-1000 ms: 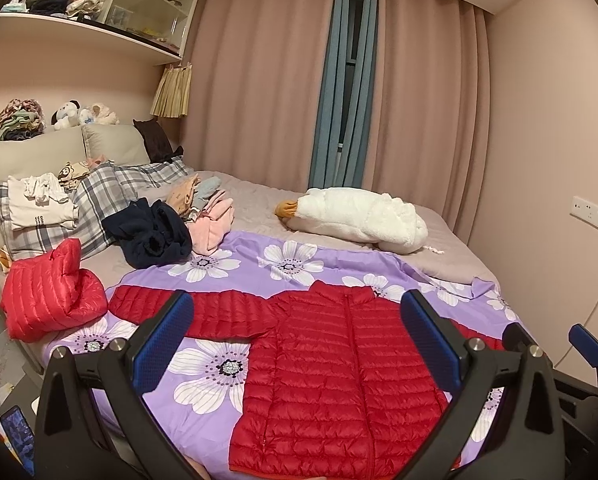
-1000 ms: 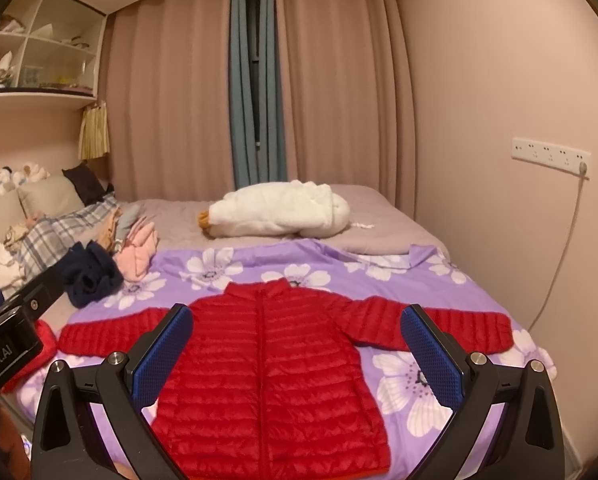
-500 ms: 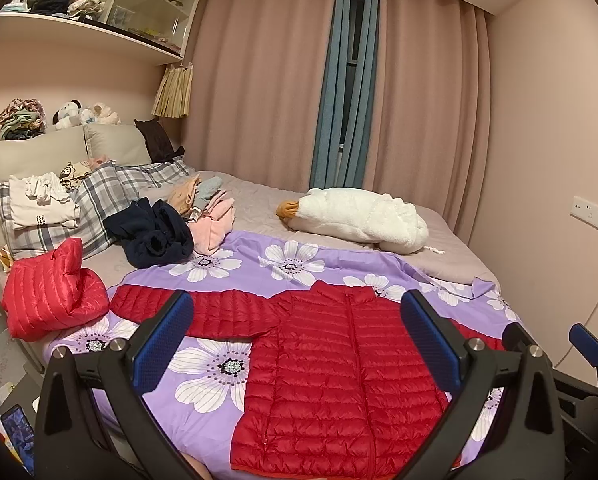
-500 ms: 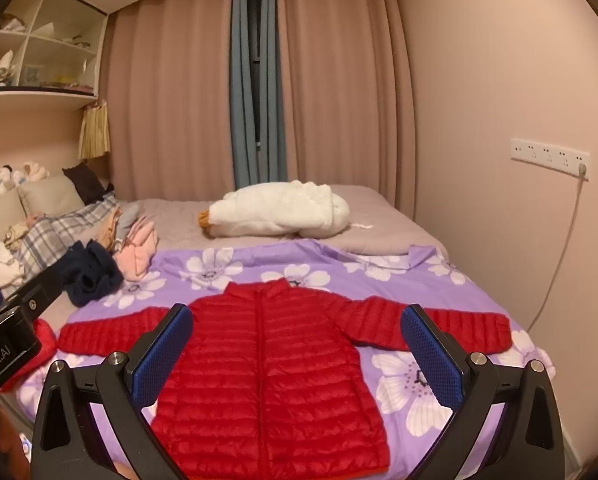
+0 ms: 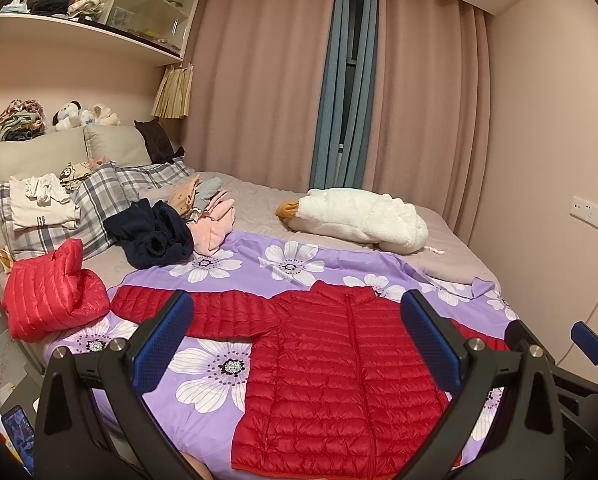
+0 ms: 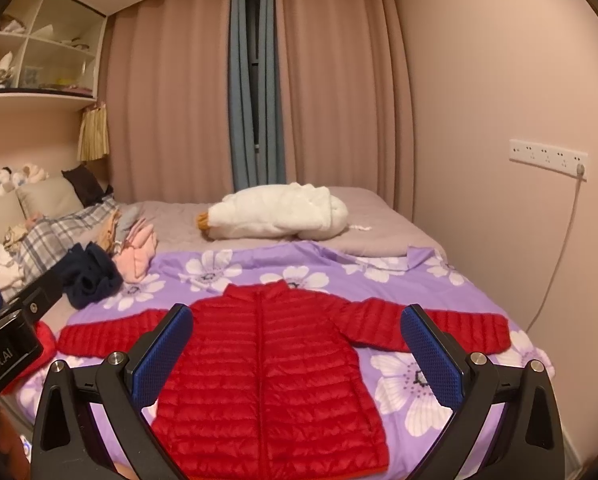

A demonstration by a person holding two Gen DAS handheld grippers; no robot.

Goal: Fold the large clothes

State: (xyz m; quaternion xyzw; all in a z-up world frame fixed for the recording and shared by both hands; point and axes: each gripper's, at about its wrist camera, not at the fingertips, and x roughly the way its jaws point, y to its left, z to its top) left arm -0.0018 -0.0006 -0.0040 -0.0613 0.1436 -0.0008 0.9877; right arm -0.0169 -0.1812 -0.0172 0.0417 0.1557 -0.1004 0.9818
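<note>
A red puffer jacket [image 6: 267, 372] lies flat and face up on a purple flowered sheet [image 6: 427, 280] near the foot of a bed, zipped, collar pointing away from us toward the curtains, hem nearest us. Its sleeves stretch straight out to either side, so its widest line runs left to right across our view. We hold both tools above the near edge, apart from the fabric. Our left tool [image 5: 299, 340] is spread wide and empty, with the left sleeve [image 5: 203, 312] just past its left finger. Our right tool [image 6: 299, 344] is likewise spread and empty, with the right sleeve [image 6: 455, 328] ahead on its side. Each sleeve seems nearest its own tool. A second red jacket [image 5: 47, 292] sits folded at the far left.
</note>
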